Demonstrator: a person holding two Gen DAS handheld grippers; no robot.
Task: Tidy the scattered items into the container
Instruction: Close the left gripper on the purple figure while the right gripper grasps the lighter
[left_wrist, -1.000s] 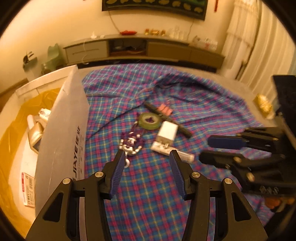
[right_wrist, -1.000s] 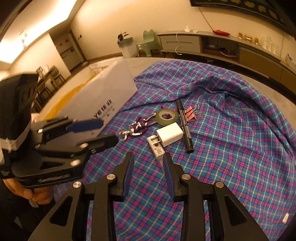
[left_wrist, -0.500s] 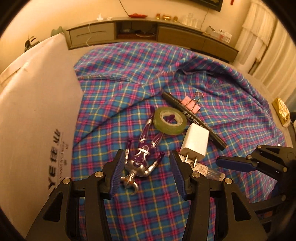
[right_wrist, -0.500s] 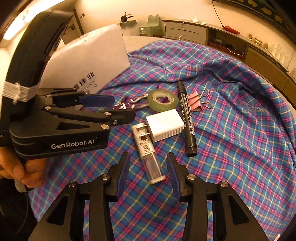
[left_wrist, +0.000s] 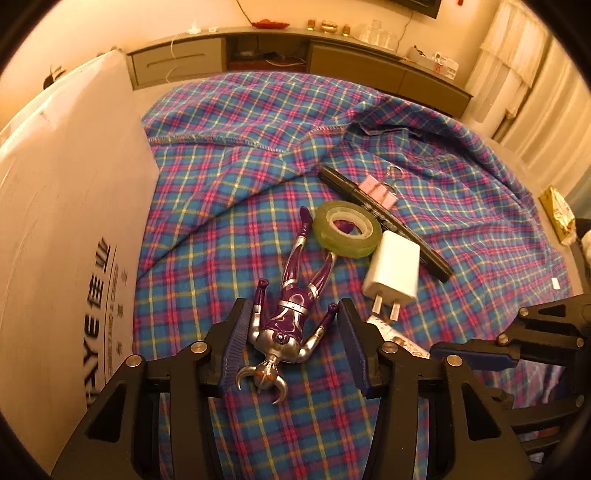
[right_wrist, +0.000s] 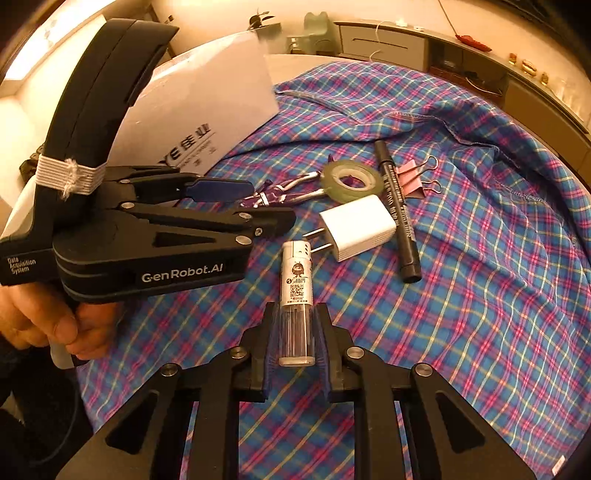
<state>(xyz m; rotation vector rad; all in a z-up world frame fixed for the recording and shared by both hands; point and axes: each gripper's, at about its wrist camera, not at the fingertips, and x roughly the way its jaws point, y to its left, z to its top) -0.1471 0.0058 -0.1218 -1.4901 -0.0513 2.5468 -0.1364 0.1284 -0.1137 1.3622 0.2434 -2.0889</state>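
Note:
A purple and silver toy figure (left_wrist: 287, 325) lies on the plaid cloth, its torso between the open fingers of my left gripper (left_wrist: 293, 347). A clear lighter (right_wrist: 297, 302) lies in front of my right gripper (right_wrist: 296, 341), whose pads press its rear end on both sides. A green tape roll (left_wrist: 346, 229), a white charger plug (left_wrist: 393, 267), a black marker (left_wrist: 388, 221) and a pink binder clip (left_wrist: 378, 192) lie just beyond. The white cardboard box (left_wrist: 55, 221) stands at the left.
The plaid cloth (left_wrist: 258, 155) covers the surface, with folds at the back. A low cabinet (left_wrist: 295, 55) runs along the far wall. The left gripper's body (right_wrist: 147, 236) fills the left of the right wrist view, held by a hand (right_wrist: 44, 317).
Both grippers moved forward and down. The left one now straddles the toy figure. The right one has closed on the lighter's rear end.

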